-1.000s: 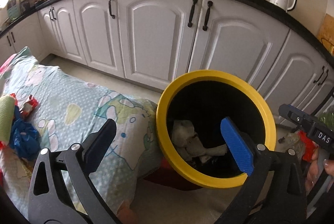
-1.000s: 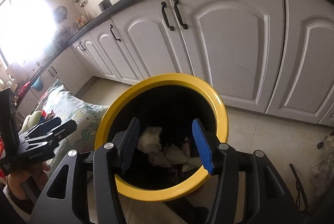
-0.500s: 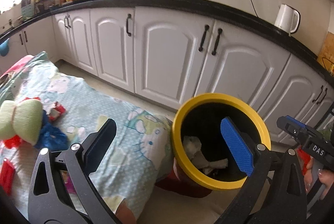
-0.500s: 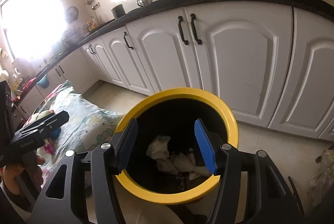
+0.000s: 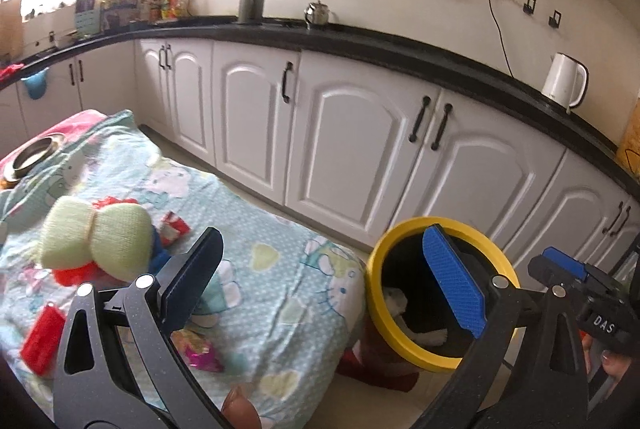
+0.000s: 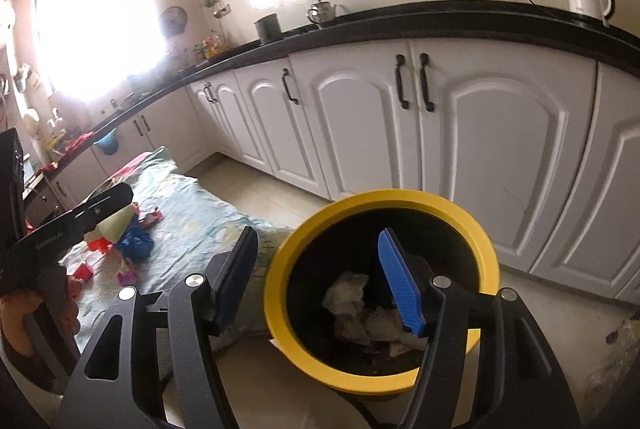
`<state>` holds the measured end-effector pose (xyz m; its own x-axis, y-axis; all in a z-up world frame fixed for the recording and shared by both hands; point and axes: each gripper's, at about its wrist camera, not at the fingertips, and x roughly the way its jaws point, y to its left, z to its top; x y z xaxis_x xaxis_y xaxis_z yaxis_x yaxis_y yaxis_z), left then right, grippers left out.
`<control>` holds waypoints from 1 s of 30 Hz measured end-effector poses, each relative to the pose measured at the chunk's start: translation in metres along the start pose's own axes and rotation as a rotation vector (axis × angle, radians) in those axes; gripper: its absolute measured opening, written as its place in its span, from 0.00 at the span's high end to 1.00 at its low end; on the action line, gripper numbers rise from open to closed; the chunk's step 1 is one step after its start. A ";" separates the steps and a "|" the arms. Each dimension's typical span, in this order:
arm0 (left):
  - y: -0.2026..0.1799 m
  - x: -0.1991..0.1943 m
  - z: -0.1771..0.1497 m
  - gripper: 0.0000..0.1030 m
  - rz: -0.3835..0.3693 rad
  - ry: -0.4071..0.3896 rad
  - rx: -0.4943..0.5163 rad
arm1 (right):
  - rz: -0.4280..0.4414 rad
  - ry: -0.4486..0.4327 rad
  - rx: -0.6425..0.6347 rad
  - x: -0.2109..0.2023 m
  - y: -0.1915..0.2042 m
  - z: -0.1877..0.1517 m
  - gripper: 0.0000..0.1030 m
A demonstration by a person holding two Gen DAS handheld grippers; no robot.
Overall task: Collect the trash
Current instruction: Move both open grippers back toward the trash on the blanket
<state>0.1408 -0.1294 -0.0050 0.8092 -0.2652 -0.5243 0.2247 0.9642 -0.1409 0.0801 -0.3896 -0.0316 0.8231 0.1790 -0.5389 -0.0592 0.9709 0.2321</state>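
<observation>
A yellow-rimmed black bin (image 5: pixel 374 269) stands on the floor beside a low bed, with crumpled white paper (image 6: pixel 348 289) inside it. My left gripper (image 5: pixel 320 285) is open and empty, up and back from the bin, over the bed's corner. My right gripper (image 6: pixel 318 281) hangs above the bin's near rim (image 6: pixel 384 197); its jaws are opening and nothing is between them. Trash lies on the bedsheet (image 5: pixel 272 269): a red wrapper (image 5: pixel 42 337), a red-and-white wrapper (image 5: pixel 174 227), a pink wrapper (image 5: pixel 202 353) and a blue bag (image 6: pixel 136 241).
A pale green bow-shaped cushion (image 5: pixel 96 237) and a metal plate (image 5: pixel 32 155) also lie on the bed. White cabinets (image 5: pixel 352 137) under a black counter run behind the bin. A white kettle (image 5: pixel 564 81) stands on the counter. Tiled floor (image 6: pixel 256 189) separates bed and cabinets.
Both grippers have risen and drawn back from the bin, which now looks smaller and lower. More of the bed and its trash shows. The right jaws have widened.
</observation>
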 end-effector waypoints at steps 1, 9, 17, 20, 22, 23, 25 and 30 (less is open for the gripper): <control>0.004 -0.003 0.001 0.11 0.006 -0.008 -0.007 | 0.002 -0.001 -0.007 0.000 0.003 0.001 0.39; 0.033 -0.017 0.004 0.11 0.056 -0.050 -0.053 | 0.057 0.007 -0.061 0.007 0.039 0.005 0.37; 0.058 -0.031 0.006 0.11 0.098 -0.084 -0.091 | 0.110 0.018 -0.115 0.011 0.074 0.006 0.34; 0.068 -0.036 0.006 0.11 0.117 -0.094 -0.108 | 0.130 0.025 -0.134 0.014 0.086 0.005 0.33; 0.076 -0.038 0.006 0.11 0.127 -0.096 -0.120 | 0.140 0.030 -0.141 0.016 0.092 0.004 0.33; 0.081 -0.039 0.006 0.11 0.133 -0.098 -0.129 | 0.148 0.033 -0.146 0.018 0.097 0.004 0.33; 0.090 -0.041 0.006 0.11 0.144 -0.102 -0.145 | 0.159 0.039 -0.157 0.021 0.105 0.004 0.33; 0.111 -0.047 0.006 0.11 0.175 -0.111 -0.181 | 0.187 0.050 -0.176 0.027 0.122 0.002 0.33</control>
<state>0.1306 -0.0102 0.0090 0.8839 -0.0841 -0.4600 -0.0158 0.9778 -0.2091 0.0961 -0.2663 -0.0164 0.7600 0.3614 -0.5401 -0.3086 0.9321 0.1896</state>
